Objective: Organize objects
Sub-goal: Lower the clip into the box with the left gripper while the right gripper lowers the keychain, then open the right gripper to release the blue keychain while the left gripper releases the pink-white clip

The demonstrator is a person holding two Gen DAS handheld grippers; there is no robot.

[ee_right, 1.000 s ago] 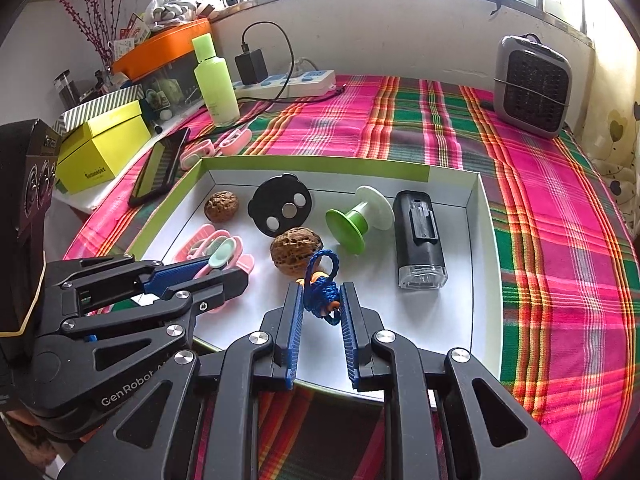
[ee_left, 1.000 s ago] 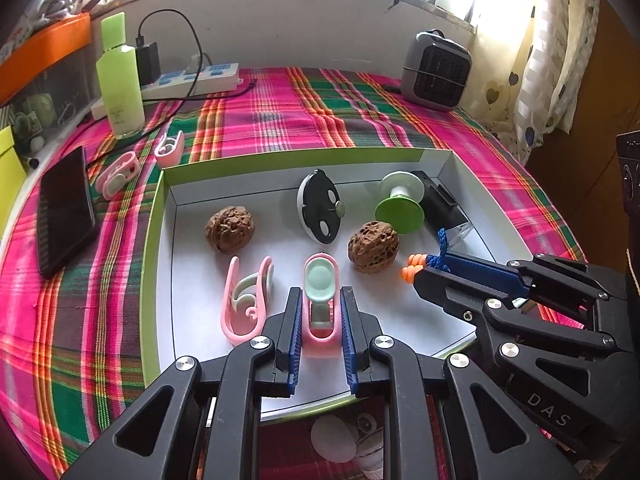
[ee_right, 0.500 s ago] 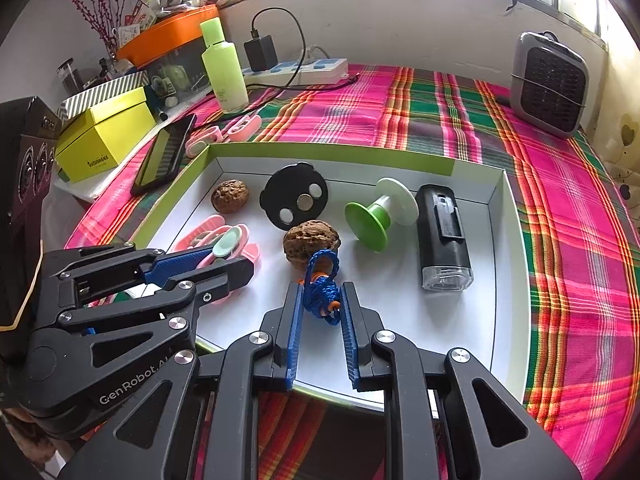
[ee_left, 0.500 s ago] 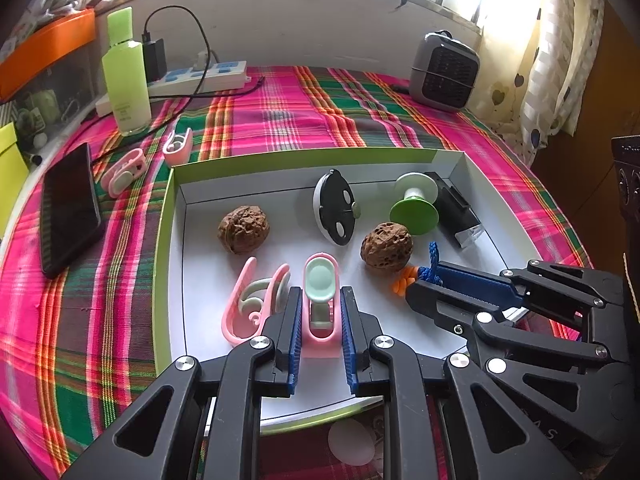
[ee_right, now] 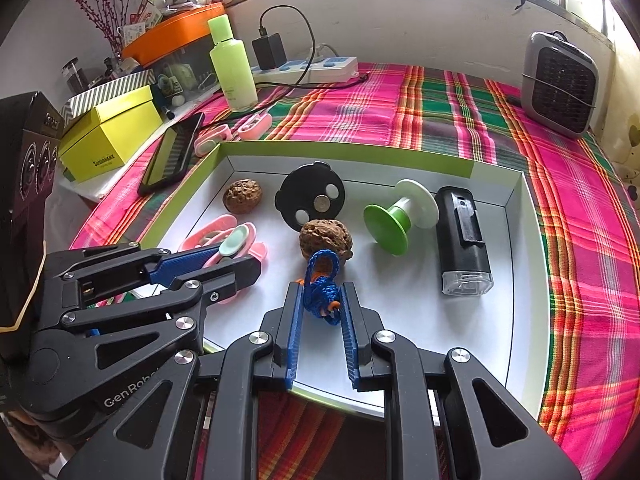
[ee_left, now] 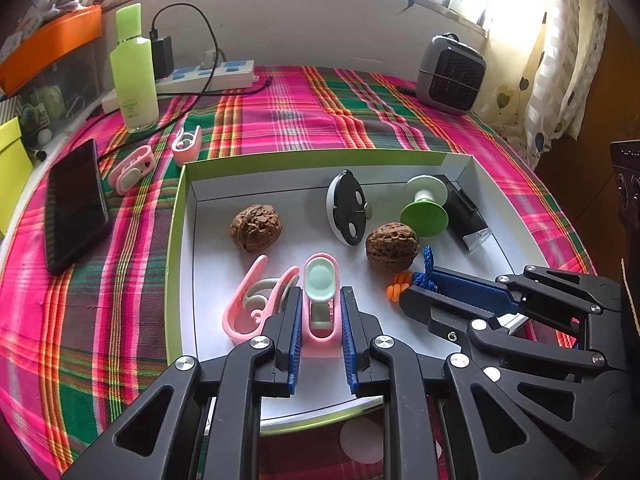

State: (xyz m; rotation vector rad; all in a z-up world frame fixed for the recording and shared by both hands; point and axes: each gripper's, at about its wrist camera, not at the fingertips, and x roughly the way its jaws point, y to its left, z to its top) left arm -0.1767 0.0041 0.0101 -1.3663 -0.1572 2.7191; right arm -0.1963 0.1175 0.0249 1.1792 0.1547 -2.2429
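Left claw [ee_left: 320,312]: pinching pink plastic clip with mint pad [ee_left: 321,300], lower centre, inside white cardboard tray [ee_left: 476,168].
Right claw [ee_right: 320,304]: pinching blue braided cord loop [ee_right: 322,280], lower centre, over same tray.

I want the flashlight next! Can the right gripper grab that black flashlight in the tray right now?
Probably not yet. The right gripper is shut on the blue cord, so it must let go first. Otherwise the black flashlight lies uncovered in the tray, with bare floor before it.
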